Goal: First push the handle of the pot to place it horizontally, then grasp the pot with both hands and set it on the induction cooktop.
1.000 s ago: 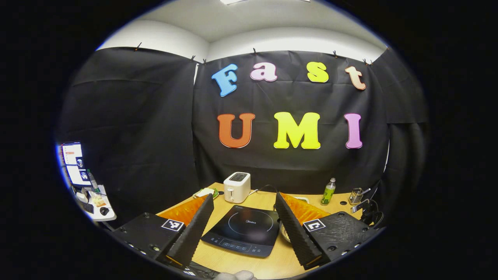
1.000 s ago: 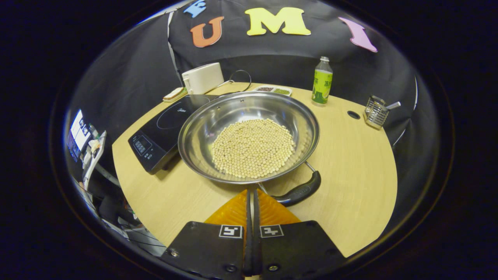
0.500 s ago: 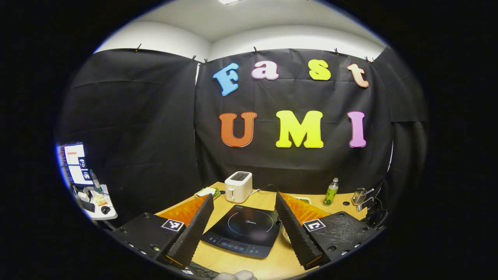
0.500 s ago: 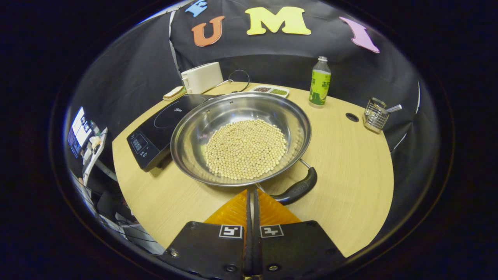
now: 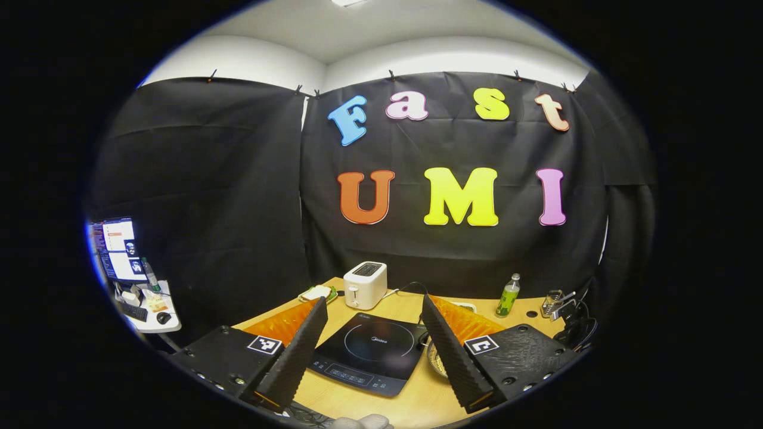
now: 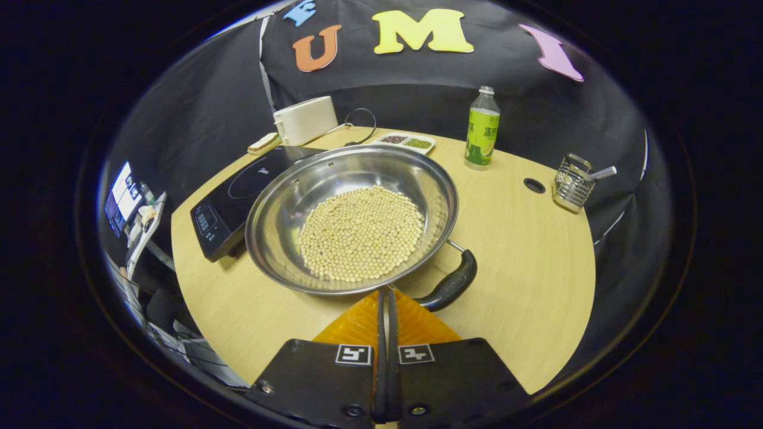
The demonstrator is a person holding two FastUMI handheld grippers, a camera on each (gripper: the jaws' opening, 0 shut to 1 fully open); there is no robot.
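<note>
Right gripper view, steel pot of pale beans (heaped centrally), on table

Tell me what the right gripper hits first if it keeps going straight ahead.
Probably the pot: the shut right gripper points at its near rim, just left of the black handle. How far off the rim is, is unclear.

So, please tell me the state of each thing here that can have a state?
Left gripper: open, holds nothing.
Right gripper: shut, empty, at the pot's near rim.
Pot: upright on the table, holding beans.
Pot handle: angled, ungrasped.
Induction cooktop: bare.
Bottle: upright, capped.
</note>
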